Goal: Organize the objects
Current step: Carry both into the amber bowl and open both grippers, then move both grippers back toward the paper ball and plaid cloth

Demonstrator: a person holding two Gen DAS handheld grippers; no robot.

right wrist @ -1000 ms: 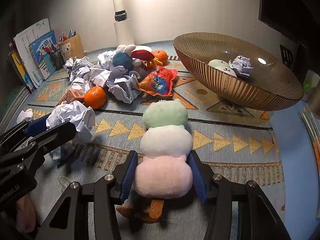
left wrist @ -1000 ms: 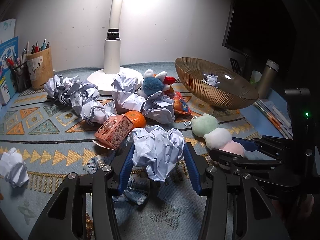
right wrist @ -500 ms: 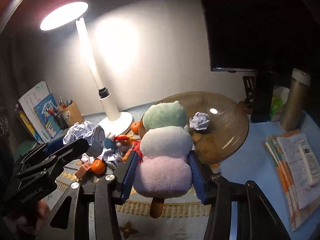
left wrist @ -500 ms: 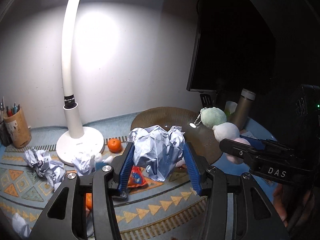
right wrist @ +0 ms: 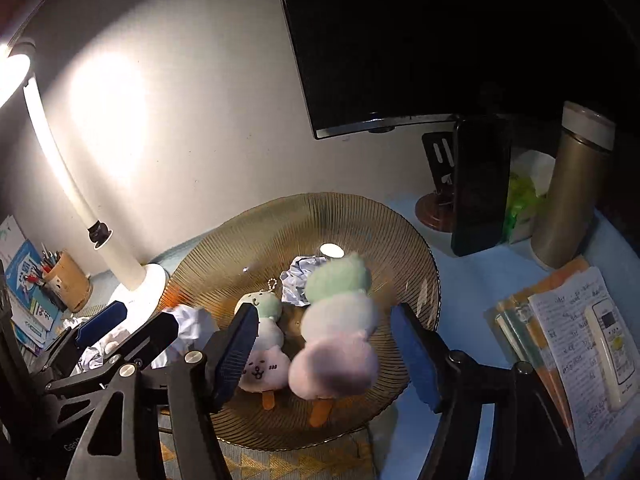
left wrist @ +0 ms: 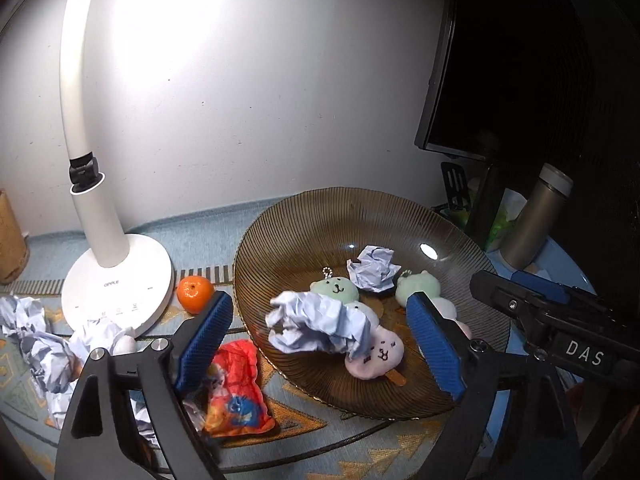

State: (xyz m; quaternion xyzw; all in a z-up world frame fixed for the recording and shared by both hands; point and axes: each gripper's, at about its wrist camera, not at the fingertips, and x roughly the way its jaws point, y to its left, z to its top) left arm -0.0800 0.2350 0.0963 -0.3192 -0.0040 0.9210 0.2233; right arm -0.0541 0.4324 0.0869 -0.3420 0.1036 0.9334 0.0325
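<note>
Both claws are poised above a wide, ribbed amber glass bowl on a table covered by a blue patterned cloth.

The left claw is spread wide, its blue-padded fingers clear of a crumpled ball of pale blue-white paper, which appears blurred between them, over the near left part of the bowl and touching neither pad.

The right claw is likewise spread apart. Between its fingers a blurred three-part plush skewer, green, white and pink with an orange stick, is seen over the bowl, free of both pads.

Inside the bowl lie a second plush skewer of the same colours with small stitched faces and a smaller crumpled paper ball near the centre.

Outside the bowl, to its left, are a small orange mandarin, the round base of a white curved desk lamp, a red and orange snack packet and further crumpled paper. To the right stand a bronze-coloured flask and a stack of printed papers.
</note>
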